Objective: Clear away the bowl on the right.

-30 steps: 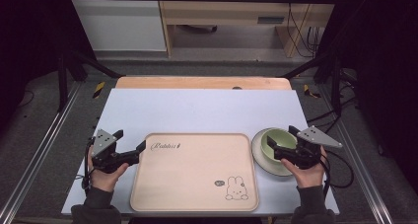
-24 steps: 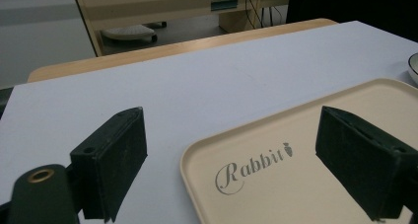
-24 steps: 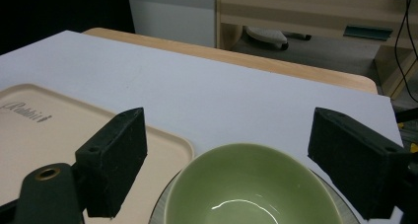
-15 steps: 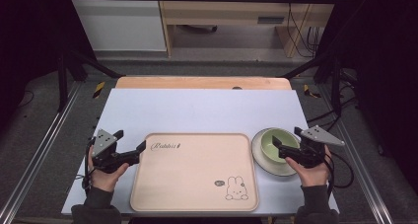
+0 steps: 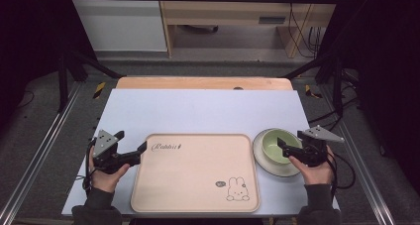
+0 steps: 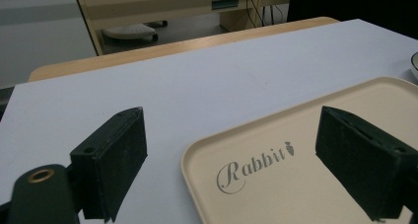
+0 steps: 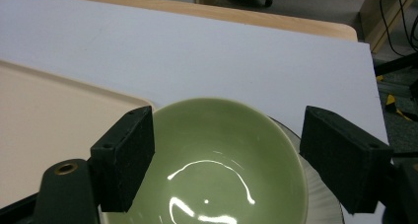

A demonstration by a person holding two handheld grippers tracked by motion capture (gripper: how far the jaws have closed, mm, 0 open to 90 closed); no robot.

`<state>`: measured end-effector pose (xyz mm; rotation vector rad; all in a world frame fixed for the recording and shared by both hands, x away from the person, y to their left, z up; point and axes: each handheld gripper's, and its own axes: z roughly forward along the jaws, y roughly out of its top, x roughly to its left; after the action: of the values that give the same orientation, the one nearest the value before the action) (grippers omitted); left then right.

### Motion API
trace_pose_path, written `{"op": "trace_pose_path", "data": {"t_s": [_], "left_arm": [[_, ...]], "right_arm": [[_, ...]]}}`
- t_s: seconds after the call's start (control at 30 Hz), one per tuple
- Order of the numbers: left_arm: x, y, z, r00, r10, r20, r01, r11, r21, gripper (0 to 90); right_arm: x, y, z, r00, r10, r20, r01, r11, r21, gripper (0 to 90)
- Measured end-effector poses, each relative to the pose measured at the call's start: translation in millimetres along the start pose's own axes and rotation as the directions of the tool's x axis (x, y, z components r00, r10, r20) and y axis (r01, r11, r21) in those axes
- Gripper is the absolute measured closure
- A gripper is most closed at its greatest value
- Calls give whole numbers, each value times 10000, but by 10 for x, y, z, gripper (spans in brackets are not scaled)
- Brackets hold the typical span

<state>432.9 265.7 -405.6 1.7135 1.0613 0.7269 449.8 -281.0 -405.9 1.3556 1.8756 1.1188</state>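
A beige tray (image 5: pixel 193 185) with "Rabbit" lettering and a bunny drawing lies at the table's near middle. Right of it, a green bowl (image 5: pixel 273 141) stands on a white plate (image 5: pixel 267 169). My left gripper (image 5: pixel 131 141) is open at the tray's left edge. In the left gripper view, my left gripper (image 6: pixel 231 115) straddles a corner of the tray (image 6: pixel 296 184). My right gripper (image 5: pixel 283 148) reaches over the bowl's right side. In the right gripper view, my right gripper (image 7: pixel 229 113) hangs above the bowl (image 7: pixel 222 150) and plate (image 7: pixel 323 197). Its jaws have just been closing, with nothing pressed between the pads.
The pale table top (image 5: pixel 198 111) stretches bare beyond the tray to a wooden strip (image 5: pixel 203 83) at the far edge. Metal rails run along the floor on both sides. A wooden cabinet and cables (image 5: pixel 302 27) stand behind the table.
My right gripper has shifted slightly to the right at the bowl and sunk a little, and its jaws have narrowed a bit. The left gripper has kept still.
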Motion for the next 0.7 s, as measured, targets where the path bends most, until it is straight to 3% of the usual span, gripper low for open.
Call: {"op": "trace_pose_path", "data": {"t_s": [0.53, 0.7], "left_arm": [[9, -4, 12, 10000, -27, -40, 28, 10000, 74, 117], [18, -9, 20, 10000, -57, -78, 58, 9999, 107, 117]], "right_arm": [[-166, -81, 131, 9984, 282, 492, -331, 9943, 1014, 260], [-195, -104, 147, 9980, 355, 523, -418, 9913, 1244, 316]]}}
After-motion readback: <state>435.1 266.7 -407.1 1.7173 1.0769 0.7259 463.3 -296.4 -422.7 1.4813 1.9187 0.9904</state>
